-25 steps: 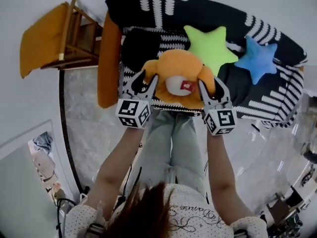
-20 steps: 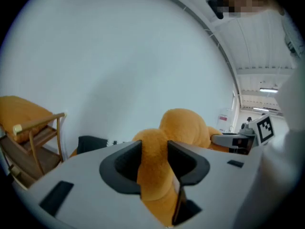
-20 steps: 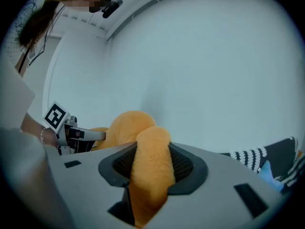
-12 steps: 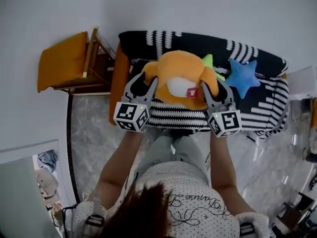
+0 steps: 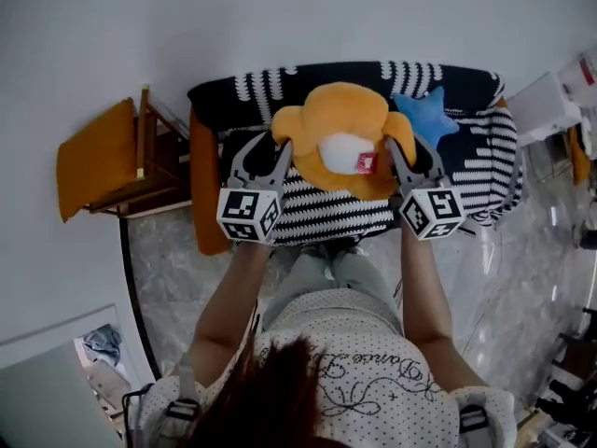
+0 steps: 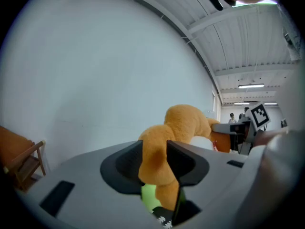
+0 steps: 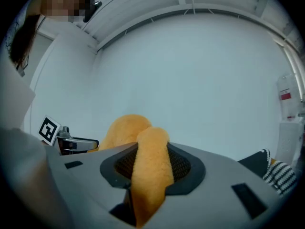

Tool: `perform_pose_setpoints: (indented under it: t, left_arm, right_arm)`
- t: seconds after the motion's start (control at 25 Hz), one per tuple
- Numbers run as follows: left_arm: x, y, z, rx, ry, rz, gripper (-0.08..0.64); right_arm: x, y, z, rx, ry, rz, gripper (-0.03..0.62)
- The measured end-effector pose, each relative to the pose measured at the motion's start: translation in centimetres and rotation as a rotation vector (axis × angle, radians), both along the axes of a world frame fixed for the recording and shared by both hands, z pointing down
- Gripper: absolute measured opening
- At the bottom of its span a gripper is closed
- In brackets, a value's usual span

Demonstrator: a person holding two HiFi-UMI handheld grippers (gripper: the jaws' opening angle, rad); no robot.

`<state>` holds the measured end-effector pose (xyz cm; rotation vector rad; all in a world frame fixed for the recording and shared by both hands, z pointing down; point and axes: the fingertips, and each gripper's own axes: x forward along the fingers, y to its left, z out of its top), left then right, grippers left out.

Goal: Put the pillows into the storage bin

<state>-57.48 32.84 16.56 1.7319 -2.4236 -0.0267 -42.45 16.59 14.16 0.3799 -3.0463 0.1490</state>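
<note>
L claw, R claw (just tightening) pinch orange pillow; green pillow: L gripper view only.

Orange plush pillow over black-and-white striped sofa, between left gripper and right gripper. Blue star-shaped pillow on sofa, behind-right. Wooden chair left of sofa.

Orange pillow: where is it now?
Head view, centre: orange pillow above the striped sofa, left of the blue star pillow, held by left gripper and right gripper. The right jaws have just been closing on it.
</note>
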Motion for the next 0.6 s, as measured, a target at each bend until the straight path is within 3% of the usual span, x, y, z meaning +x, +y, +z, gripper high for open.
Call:
perform_pose_setpoints:
  t: [0.32, 0.6]
  left_arm:
    - [5.8, -4.3, -1.1, 0.025, 0.004, 0.077, 0.055]
    - [17.3, -10.5, -2.2, 0.059, 0.011, 0.259, 0.005]
  right_arm:
    - [8.8, -4.2, -2.0, 0.063, -0.007, 0.167, 0.137]
    - [20.9, -6.0, -2.9, 0.082, -0.017, 0.277, 0.137]
